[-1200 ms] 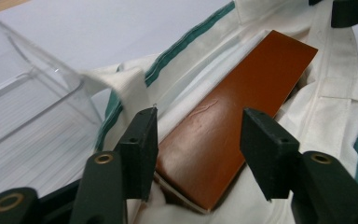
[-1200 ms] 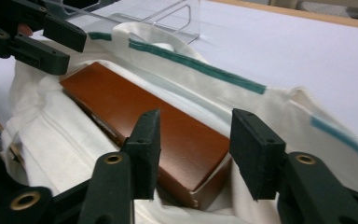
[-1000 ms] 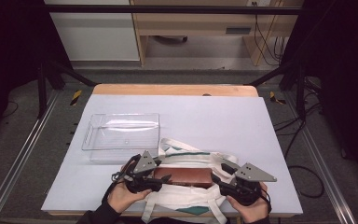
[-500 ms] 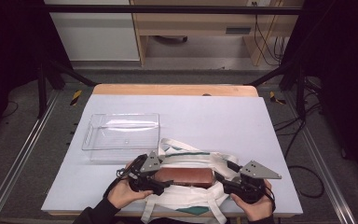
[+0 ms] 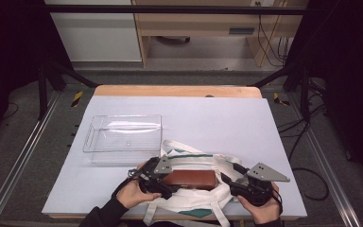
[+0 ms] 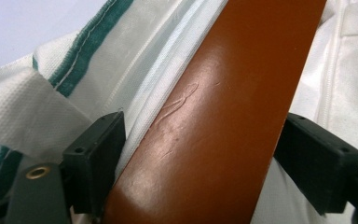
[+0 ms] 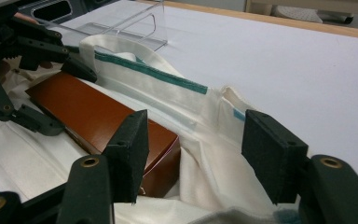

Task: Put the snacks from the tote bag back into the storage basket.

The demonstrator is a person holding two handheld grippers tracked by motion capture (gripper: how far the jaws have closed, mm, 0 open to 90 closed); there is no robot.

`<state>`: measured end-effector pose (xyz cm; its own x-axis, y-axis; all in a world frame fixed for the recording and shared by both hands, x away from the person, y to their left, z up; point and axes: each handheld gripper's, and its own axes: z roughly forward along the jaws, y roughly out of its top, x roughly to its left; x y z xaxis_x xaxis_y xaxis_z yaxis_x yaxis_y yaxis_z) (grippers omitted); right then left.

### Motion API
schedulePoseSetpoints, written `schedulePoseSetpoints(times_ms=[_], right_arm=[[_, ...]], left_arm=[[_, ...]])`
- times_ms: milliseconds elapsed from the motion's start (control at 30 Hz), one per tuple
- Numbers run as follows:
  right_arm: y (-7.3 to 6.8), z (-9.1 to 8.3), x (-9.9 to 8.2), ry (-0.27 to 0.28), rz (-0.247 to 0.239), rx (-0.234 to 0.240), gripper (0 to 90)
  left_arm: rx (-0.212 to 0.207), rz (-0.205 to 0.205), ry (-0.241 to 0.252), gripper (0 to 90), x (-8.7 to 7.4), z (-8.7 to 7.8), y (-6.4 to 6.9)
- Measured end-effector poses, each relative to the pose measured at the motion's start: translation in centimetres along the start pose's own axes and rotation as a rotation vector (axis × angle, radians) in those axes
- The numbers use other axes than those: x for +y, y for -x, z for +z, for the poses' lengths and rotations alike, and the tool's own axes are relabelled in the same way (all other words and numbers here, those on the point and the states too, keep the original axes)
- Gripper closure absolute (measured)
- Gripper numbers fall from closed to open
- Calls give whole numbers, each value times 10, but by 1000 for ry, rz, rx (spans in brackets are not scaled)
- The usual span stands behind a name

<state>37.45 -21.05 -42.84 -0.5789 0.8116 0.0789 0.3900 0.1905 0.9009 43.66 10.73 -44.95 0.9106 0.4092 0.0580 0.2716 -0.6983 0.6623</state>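
The brown case (image 5: 190, 178) is lying in the mouth of the white tote bag (image 5: 196, 198) at the near edge of the table (image 5: 227, 118). I am clamping my left gripper (image 6: 200, 158) across the case's end, jaws pressing its sides, probably to steer it. My right gripper (image 7: 193, 154) is standing open, jaws straddling the bag's green-striped rim (image 7: 149, 70), likely to spread the opening. A clear tray (image 5: 123, 137) is sitting just beyond.

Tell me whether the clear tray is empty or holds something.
Empty. The clear tray sits upright on the table beyond the bag, and its see-through bottom shows nothing inside.
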Motion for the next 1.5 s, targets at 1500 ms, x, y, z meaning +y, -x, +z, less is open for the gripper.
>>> schedulePoseSetpoints(times_ms=[1500], right_arm=[[5,-3,-2,-4,6,-12,440]], left_arm=[[-71,65,21,273,14,5,2]])
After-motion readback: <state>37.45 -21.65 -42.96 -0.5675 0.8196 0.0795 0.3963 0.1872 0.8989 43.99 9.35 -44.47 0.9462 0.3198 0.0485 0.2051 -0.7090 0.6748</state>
